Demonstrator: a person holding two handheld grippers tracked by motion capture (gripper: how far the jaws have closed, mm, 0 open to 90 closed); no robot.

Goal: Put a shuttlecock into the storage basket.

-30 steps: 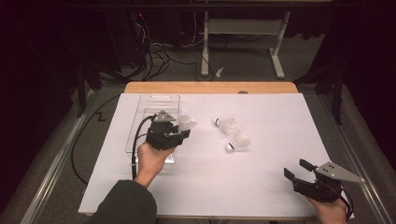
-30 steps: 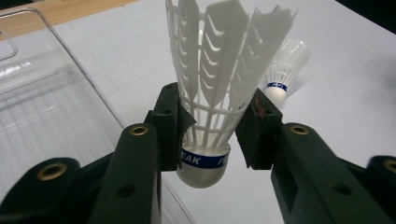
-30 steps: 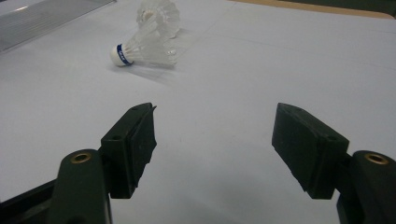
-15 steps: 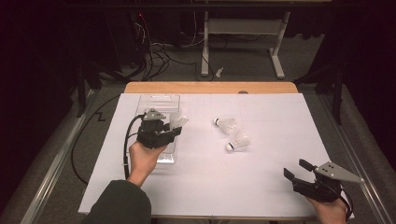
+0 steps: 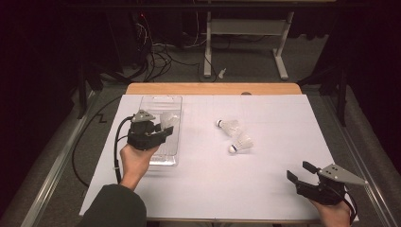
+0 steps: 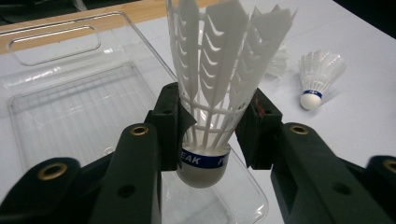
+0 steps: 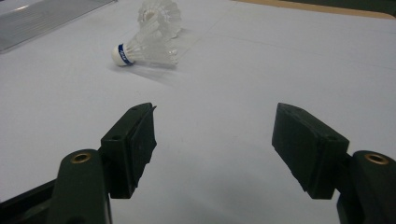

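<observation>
Shuttlecock (image 6: 210,93) number one sits clamped in my left gripper (image 6: 208,135), pads pinching the lower feather skirt just above the blue-banded cork, over the clear plastic tray (image 5: 163,101) at the table's left. I judge it feather-light and fragile: the skirt would crush under a hard squeeze, so a gentle hold low down near the cork suits it best. Two more shuttlecocks (image 5: 236,136) lie mid-table on the white sheet. My right gripper (image 5: 299,173) waits near right, jaws apart, holding nothing.

A white-covered table (image 5: 213,189) carries a clear plastic tray (image 5: 161,101) and two shuttlecocks (image 5: 230,126).
</observation>
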